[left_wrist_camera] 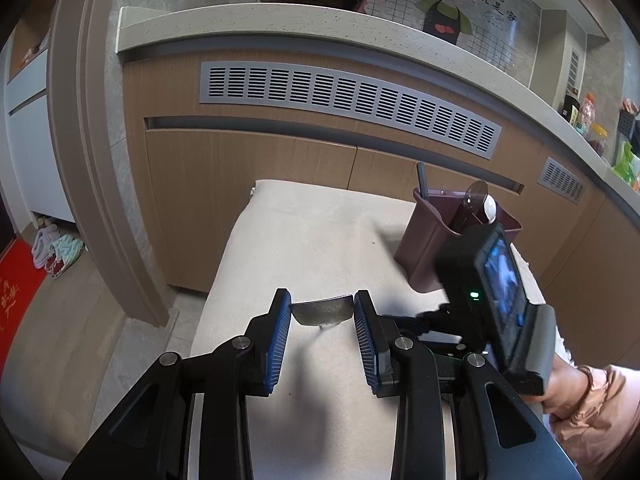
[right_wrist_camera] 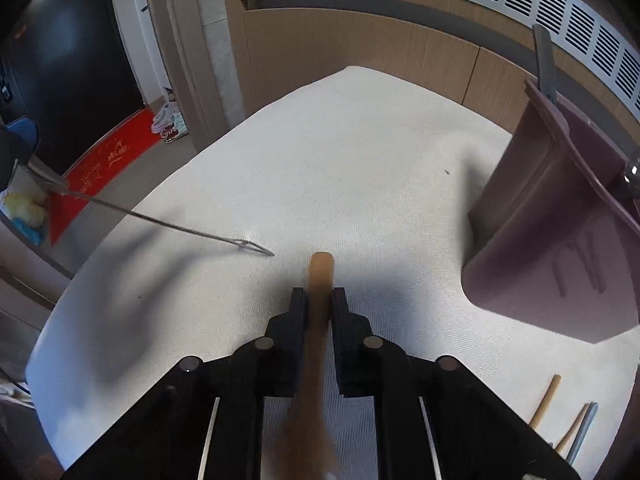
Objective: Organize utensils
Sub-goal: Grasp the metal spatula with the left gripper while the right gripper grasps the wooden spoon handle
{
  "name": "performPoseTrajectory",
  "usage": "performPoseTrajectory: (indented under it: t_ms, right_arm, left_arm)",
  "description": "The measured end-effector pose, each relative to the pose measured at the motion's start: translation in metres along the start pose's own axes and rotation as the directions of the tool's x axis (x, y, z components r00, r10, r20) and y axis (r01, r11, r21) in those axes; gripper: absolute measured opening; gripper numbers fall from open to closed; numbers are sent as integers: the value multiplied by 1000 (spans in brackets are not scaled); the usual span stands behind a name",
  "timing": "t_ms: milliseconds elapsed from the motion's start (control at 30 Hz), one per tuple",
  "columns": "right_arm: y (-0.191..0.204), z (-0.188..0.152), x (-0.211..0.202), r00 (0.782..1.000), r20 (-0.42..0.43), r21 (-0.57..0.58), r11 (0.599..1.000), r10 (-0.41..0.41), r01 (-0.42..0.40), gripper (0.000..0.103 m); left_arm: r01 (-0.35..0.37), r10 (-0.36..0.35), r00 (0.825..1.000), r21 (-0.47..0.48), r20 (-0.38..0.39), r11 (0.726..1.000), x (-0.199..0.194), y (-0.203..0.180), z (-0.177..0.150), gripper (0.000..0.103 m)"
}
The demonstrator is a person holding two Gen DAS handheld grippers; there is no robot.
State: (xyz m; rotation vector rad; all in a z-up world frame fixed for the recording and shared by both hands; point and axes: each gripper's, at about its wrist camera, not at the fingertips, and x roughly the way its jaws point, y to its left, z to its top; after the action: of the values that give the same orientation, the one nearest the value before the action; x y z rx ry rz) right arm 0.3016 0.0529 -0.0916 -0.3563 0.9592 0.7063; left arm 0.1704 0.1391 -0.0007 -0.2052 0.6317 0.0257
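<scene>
A: Right gripper (right_wrist_camera: 320, 300) first, closest in its own view: jaws drawn in tight on a wooden handle (right_wrist_camera: 320, 276), rounded end poking out past the tips. Broader end trails back under the camera, blurred; can't name the utensil.

B: And the left?

A: Left gripper (left_wrist_camera: 322, 312), part-open, blue pads clamped on the flat end of a metal utensil (left_wrist_camera: 323, 310). From the right wrist view it reads as a fork (right_wrist_camera: 168, 224), held out over the table cloth (right_wrist_camera: 360, 152), tines low, close to the cloth; touching or not, can't tell.

B: Holder?

A: Maroon utensil holder (right_wrist_camera: 560, 248) stands upright on the cloth, to the right of both grippers. Already holds a grey handle (right_wrist_camera: 545, 64) and a couple of spoons (left_wrist_camera: 478, 196). More sticks, likely chopsticks (right_wrist_camera: 544, 400), lie loose at the near right edge.

B: Step in hand?

A: My read: wooden piece just gripped, next goes into the holder. Grip sits near the handle end, so the long heavy part hangs behind; expect it to swing. Lift clear of the cloth, tip it upright, bring it over the rim, lower before letting go.

B: Risk?

A: Holder looks light and tall. Knocking the rim could topple it. Keep the fork arm out of the path.
</scene>
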Motion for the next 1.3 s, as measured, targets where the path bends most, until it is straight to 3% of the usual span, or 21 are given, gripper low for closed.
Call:
performPoseTrajectory:
  t_ms: [133,400,600,733,967,1133,1200,1300]
  right_arm:
    - [-30,-21,-27,998,17,121,991,59,-60,10]
    - [-77,-68,-125,980,196,235,970,12,-59,10]
    - [-94,-111,-182,962,263,228,974,-71,9,11]
    - [-105,-125,-198,952,286,241,970,-109,38,9]
    - [-113,-146,-226,934,337,245,969,-118,34,5]
    - [-126,-149,-226,938,328,275,961,-109,15,6]
    - [-134,-152,-217,952,284,298,954,-110,21,6]
    - [-144,-161,-190,981,180,366,931,-69,-2,19]
  left_arm:
    - [5,-5,1000,26,2,1000,-6,-11,2,33]
    - [42,-45,999,130,20,991,-28,-74,5,32]
    - [72,-75,997,185,11,980,-37,-117,-4,31]
    - [99,-98,995,208,-13,973,-38,-136,-5,31]
    - [132,-139,990,252,9,959,-50,-162,-1,31]
    - [139,-146,989,255,11,957,-51,-166,2,31]
    - [136,-142,990,248,3,959,-50,-164,2,31]
    - [138,-140,990,242,-8,960,-45,-160,0,31]
